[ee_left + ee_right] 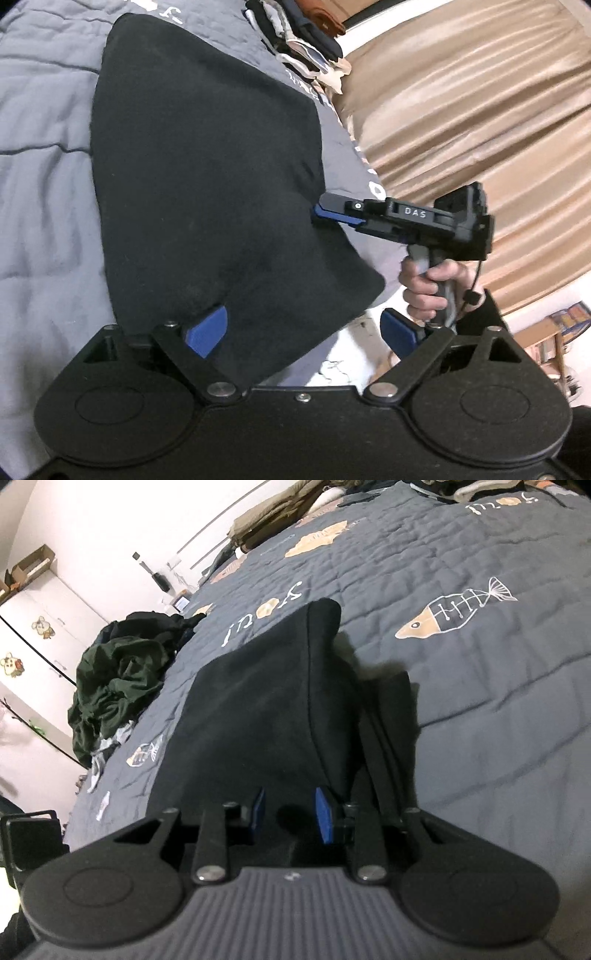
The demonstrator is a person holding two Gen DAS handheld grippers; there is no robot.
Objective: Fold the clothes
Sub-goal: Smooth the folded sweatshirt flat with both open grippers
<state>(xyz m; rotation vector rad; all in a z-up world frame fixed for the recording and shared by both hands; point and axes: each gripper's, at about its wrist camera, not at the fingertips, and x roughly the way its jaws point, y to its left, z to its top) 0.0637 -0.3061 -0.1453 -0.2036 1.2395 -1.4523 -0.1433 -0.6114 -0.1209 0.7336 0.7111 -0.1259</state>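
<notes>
item: black fleece-like garment (207,177), folded into a broad flat panel, lying on a grey quilted bedspread (40,177) printed with fish-skeleton motifs and white lettering; seen from the right wrist, the same garment (258,709) shows a raised seam running along its length and a narrower folded strip beside it on the right. left gripper (301,328), black frame with blue pads: jaws spread wide, one blue pad (207,330) resting against the near edge of the garment, the other pad clear of the cloth over the pale floor; nothing is pinched between them. right gripper (325,214), black with blue pads, held by a hand (428,284) on a grey handle: seen from the side in the left wrist view, its tips meet the right edge of the garment; in its own view the right gripper (290,810) has its jaws narrowed to a small gap with black cloth lying between and under the pads, but whether the pads press on it cannot be told. surroundings: stack of folded clothes in mixed colours (303,40) at the far end of the bed; tan pleated curtain (480,122) beside the bed; heap of dark green unfolded clothing (118,679) at the bed's left edge; white cabinet with cartoon stickers (37,627) against the wall.
</notes>
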